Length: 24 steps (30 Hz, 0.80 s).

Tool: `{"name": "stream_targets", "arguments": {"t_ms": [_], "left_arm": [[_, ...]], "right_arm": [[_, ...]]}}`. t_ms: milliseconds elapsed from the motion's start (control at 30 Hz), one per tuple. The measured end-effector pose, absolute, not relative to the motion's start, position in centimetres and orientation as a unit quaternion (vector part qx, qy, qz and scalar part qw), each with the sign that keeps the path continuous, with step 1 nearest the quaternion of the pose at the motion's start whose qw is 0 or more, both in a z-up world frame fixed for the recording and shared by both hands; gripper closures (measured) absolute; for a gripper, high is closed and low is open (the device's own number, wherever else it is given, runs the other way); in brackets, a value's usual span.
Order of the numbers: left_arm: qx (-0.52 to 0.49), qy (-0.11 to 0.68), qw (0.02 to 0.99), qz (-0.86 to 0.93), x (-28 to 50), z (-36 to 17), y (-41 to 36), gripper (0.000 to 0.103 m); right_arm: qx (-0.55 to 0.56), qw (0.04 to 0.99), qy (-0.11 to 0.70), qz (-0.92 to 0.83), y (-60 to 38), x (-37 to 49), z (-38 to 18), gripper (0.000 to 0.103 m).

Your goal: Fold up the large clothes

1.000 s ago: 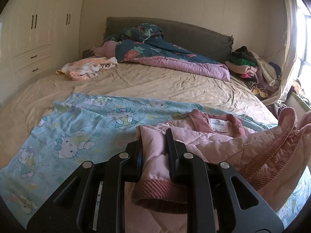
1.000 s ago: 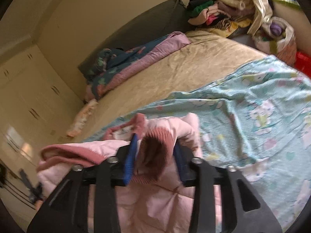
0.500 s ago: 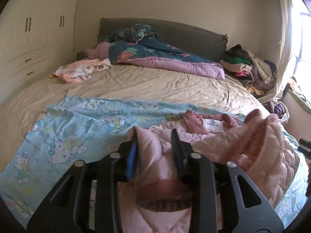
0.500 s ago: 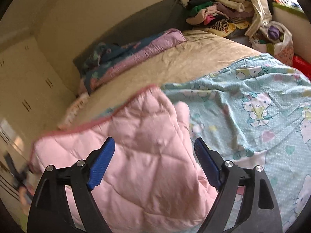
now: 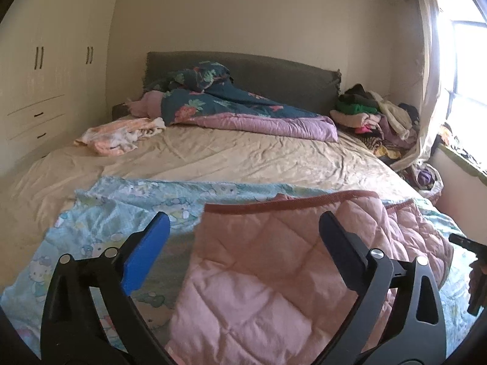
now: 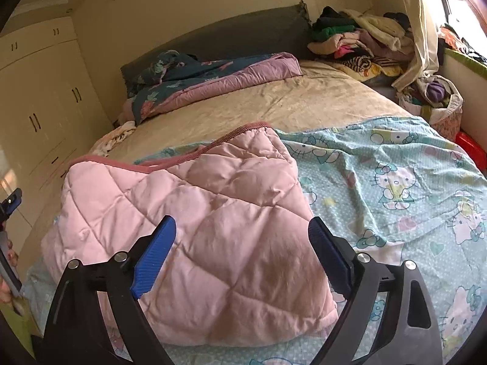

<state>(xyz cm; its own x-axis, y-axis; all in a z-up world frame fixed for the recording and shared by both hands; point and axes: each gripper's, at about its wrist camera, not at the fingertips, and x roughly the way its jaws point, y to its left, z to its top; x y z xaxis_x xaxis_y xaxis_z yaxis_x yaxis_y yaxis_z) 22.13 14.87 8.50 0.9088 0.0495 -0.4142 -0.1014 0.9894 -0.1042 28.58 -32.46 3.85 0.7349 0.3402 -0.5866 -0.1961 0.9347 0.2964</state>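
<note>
The pink quilted jacket (image 6: 194,219) lies folded on the light blue cartoon-cat sheet (image 6: 395,188) at the near end of the beige bed (image 5: 243,155). Above it, the left gripper (image 5: 243,255) and right gripper (image 6: 240,252) both gape wide, holding nothing.

My bed (image 5: 243,158) wears a wrinkled tan sheet. Across its near end lies a pale blue cartoon-cat sheet (image 6: 395,182), and the pink quilted jacket (image 6: 197,228) rests on that. By the grey headboard (image 5: 274,73) sit a dark floral quilt (image 5: 231,106), a small peach garment (image 5: 118,132) and a heap of clothes (image 5: 371,115).
</note>
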Motion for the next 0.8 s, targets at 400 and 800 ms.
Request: {"name": "stream_targets", "arguments": {"t_ms": [400, 800], "left_arm": [[-0.109, 0.283, 0.952, 0.050, 21.6, 4.3, 19.4, 0.010], [-0.217, 0.397, 0.891, -0.039, 23.6, -3.0, 19.1, 0.012]], "right_arm": [[0.060, 0.938, 0.318, 0.128, -32.0, 26.8, 5.7, 0.009], [0.007, 0.921, 0.371, 0.120, -31.1, 30.0, 2.8, 0.009]]}}
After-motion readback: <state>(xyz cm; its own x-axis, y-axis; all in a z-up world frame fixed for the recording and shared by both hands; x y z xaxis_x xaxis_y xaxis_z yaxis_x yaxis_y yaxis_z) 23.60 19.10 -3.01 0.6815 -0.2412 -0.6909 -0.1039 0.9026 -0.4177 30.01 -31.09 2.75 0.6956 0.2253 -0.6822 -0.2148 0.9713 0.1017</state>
